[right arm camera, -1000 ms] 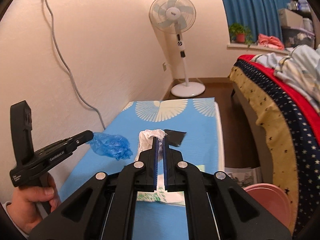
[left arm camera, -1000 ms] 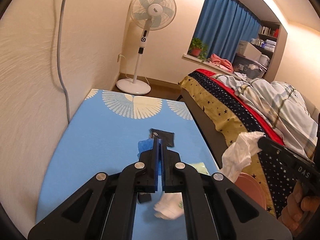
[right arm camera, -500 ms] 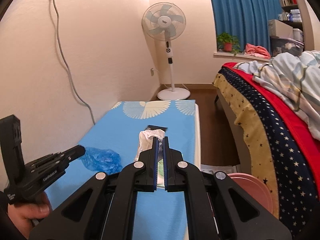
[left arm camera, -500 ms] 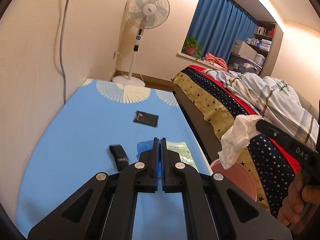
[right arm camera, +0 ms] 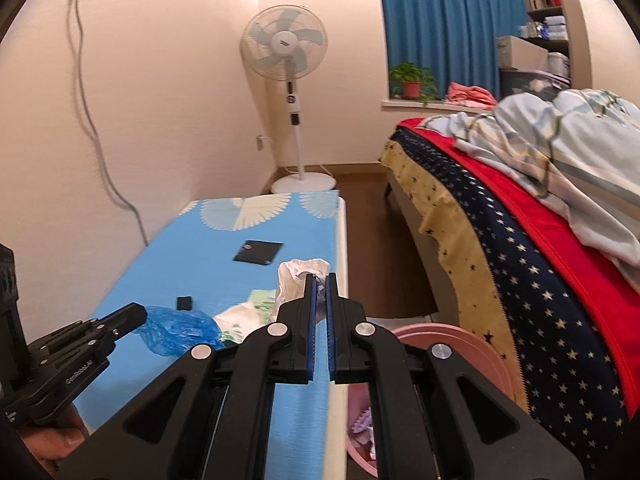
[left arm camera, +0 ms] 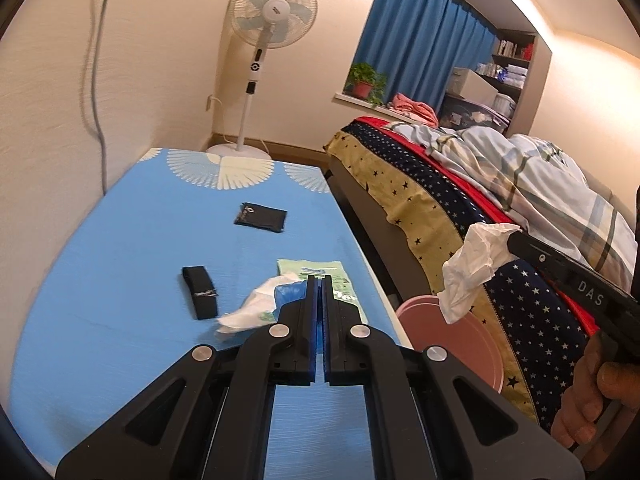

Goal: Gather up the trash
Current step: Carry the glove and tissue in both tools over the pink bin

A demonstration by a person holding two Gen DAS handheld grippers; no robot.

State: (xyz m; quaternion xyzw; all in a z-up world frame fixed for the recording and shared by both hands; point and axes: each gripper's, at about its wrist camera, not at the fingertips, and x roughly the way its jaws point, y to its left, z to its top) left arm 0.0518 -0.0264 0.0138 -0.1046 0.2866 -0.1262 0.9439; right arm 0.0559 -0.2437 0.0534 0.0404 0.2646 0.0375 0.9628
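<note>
A long tabletop (left arm camera: 120, 240) covered in bright blue cloth runs along the wall, its far end printed with white fan shapes. Directly on it lie a flat black packet (left arm camera: 260, 217) toward the far half, a short black strap (left arm camera: 200, 297) nearer, a pale green printed packet (left arm camera: 320, 276) by the right edge, and a crumpled white wrapper (left arm camera: 250, 312) just beside that packet — touching or overlapping it. On the floor (right arm camera: 372, 240) between tabletop and bed sits a pink bin (right arm camera: 452, 340) close against the tabletop's right side, with scraps inside — and a fan's round white base (right arm camera: 303, 185) past the far end.
</note>
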